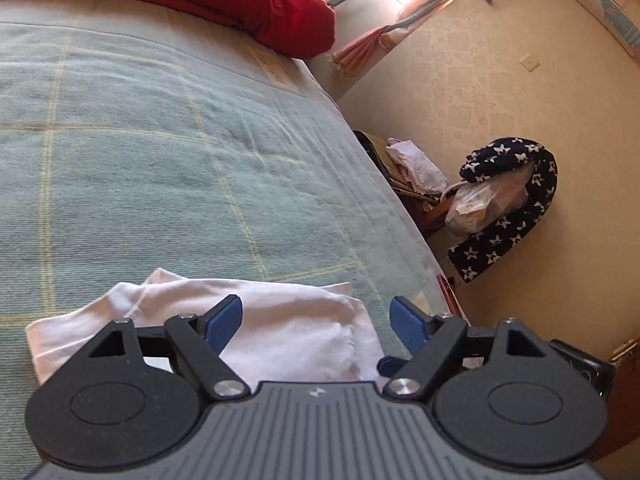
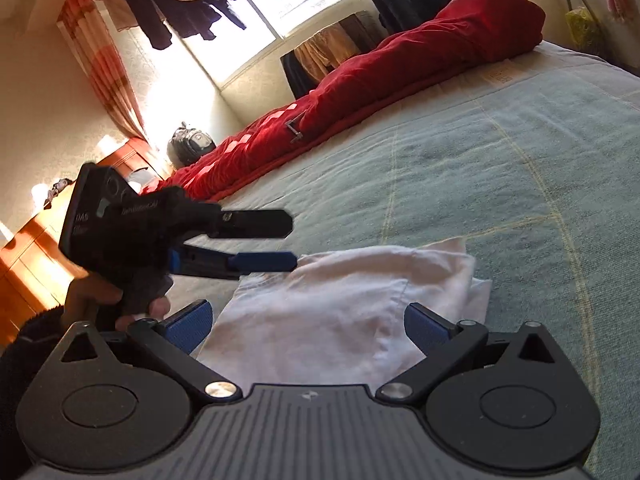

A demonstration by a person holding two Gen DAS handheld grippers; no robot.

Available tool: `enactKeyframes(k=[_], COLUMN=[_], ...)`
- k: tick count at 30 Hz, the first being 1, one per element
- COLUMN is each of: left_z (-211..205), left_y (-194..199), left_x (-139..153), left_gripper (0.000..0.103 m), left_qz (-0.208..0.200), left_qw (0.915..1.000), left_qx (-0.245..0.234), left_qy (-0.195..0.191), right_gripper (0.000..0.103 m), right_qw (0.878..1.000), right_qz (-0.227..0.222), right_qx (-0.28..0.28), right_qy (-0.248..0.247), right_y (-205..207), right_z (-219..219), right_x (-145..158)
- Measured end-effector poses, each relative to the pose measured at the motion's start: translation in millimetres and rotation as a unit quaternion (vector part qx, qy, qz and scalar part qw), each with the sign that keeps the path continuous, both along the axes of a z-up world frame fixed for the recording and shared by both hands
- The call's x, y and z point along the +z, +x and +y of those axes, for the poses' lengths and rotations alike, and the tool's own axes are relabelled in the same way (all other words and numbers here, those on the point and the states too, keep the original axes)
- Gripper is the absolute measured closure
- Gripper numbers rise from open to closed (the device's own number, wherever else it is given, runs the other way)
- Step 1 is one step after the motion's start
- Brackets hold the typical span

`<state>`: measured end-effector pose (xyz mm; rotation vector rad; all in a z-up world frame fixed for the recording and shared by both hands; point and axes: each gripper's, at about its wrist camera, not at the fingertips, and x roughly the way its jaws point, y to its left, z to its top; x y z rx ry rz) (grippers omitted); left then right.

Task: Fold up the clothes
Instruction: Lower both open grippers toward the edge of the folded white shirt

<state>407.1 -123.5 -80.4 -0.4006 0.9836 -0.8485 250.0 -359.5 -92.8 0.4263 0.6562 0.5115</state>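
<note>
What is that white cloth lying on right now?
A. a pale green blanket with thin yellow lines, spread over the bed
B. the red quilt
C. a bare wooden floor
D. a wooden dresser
A: the white garment lies bunched on the pale green blanket, well apart from the red quilt along the bed's far side, with both claws open and nothing between their fingers.

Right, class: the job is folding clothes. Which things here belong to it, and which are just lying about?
Belongs to the job:
- white garment, lying on the bed
- left gripper, open
- right gripper, open

Just lying about:
- red quilt
- green blanket
- star-patterned cloth
- backpack
- hanging clothes
</note>
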Motion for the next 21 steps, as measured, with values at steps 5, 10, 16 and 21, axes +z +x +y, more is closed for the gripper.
enactKeyframes(k=[5,10,16,21], left_z=[-35.5,-34.5,-6.5,11.5], left_y=[13.6,5.2,-58.6,-121.4], left_x=[-19.4,-1.8,38.0,40.9], left_gripper=[0.022,0.022,0.02,0.019], left_qz=[0.007,-0.021,-0.119,-0.184], left_qw=[0.999,0.9981,0.9849,0.9636], left_qx=[-0.016,-0.009,-0.025,-0.03], left_qy=[0.042,0.057,0.123,0.192], right_gripper=[0.0,0.0,0.0,0.0], right_qw=[0.999,0.999,0.999,0.993], right_qz=[-0.003,0.017,0.009,-0.018], right_qx=[-0.011,-0.014,-0.027,-0.083], right_qy=[-0.053,-0.036,-0.021,-0.08], right_y=[-12.3,-9.3,-32.8,-69.9], right_z=[17.9,12.5,7.8,11.7], right_x=[-18.0,-17.6,-2.1,17.7])
